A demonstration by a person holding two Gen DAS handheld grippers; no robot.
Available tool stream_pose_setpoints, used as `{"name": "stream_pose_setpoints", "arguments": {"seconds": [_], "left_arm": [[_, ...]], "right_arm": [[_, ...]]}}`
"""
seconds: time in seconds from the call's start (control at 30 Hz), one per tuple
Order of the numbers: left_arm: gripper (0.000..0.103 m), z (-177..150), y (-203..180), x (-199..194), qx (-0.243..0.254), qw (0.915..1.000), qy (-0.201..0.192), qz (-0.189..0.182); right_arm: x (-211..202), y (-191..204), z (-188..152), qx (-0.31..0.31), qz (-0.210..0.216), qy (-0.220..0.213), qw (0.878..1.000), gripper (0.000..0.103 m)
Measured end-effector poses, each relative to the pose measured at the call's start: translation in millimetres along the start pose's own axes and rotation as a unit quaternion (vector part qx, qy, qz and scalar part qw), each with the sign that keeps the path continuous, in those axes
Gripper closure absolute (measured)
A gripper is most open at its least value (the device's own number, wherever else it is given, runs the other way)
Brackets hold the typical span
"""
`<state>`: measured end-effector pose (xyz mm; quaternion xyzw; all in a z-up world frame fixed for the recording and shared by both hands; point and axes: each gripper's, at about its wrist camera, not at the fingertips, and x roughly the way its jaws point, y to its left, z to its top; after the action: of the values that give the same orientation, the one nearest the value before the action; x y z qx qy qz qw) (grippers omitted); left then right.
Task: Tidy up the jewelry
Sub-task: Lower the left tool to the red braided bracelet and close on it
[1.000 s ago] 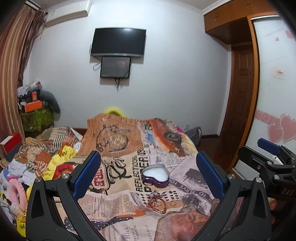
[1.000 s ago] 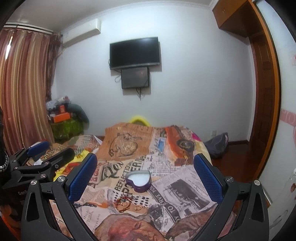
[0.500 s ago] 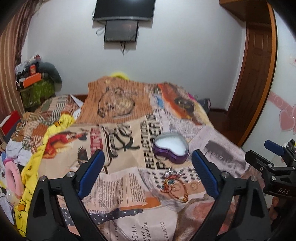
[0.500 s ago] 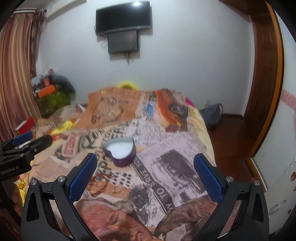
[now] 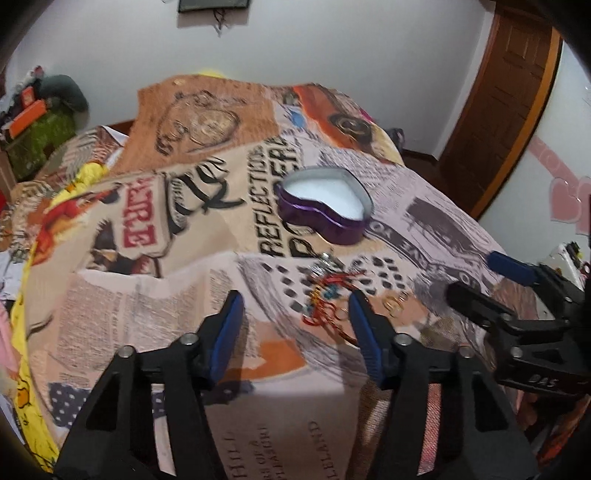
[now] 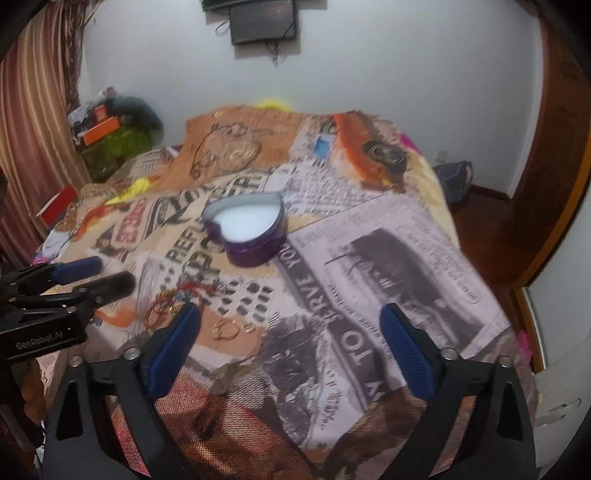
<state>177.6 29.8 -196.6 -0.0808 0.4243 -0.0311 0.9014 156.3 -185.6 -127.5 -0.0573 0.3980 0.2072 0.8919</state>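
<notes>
Since the earlier frames, both grippers have been lowered and tilted down toward the bed, so the wall-mounted screen [image 6: 263, 19] is now cut by the top edge. The left gripper [image 5: 293, 301] has just been closing; its jaws are now half apart with nothing clamped, and the tangled red bracelet [image 5: 327, 299] lies on the cloth beyond its tips. The right gripper [image 6: 290, 319] has just narrowed slightly and stands wide apart, empty. Gold rings [image 6: 227, 329] are seen just beside its left finger. The purple heart-shaped tin [image 6: 248, 229] sits open farther back on the printed bedspread [image 6: 388, 258].
</notes>
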Motion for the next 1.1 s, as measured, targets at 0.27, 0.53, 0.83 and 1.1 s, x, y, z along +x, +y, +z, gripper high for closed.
{"name": "stream_pose_setpoints", "arguments": {"seconds": [0.27, 0.53, 0.83, 1.1], "left_arm": [[0.08, -3.2, -7.6, 12.4, 0.011, 0.9993, 0.024, -0.027], [0.09, -7.4, -7.3, 21.5, 0.0, 0.9973, 0.043, -0.059], [0.101, -9.6, -0.4, 27.3, -0.018, 0.997, 0.044, -0.061], [0.101, -7.2, 1.5, 18.6, -0.018, 0.9983, 0.022, -0.051]], "right_arm": [[13.3, 12.0, -5.8, -0.014, 0.035, 0.025, 0.999, 0.028], [22.5, 20.6, -9.2, -0.028, 0.062, 0.045, 0.997, 0.048], [41.8, 24.7, -9.2, -0.023, 0.098, 0.079, 0.992, 0.071], [51.6, 26.2, -7.5, -0.017, 0.114, 0.095, 0.989, 0.083]]}}
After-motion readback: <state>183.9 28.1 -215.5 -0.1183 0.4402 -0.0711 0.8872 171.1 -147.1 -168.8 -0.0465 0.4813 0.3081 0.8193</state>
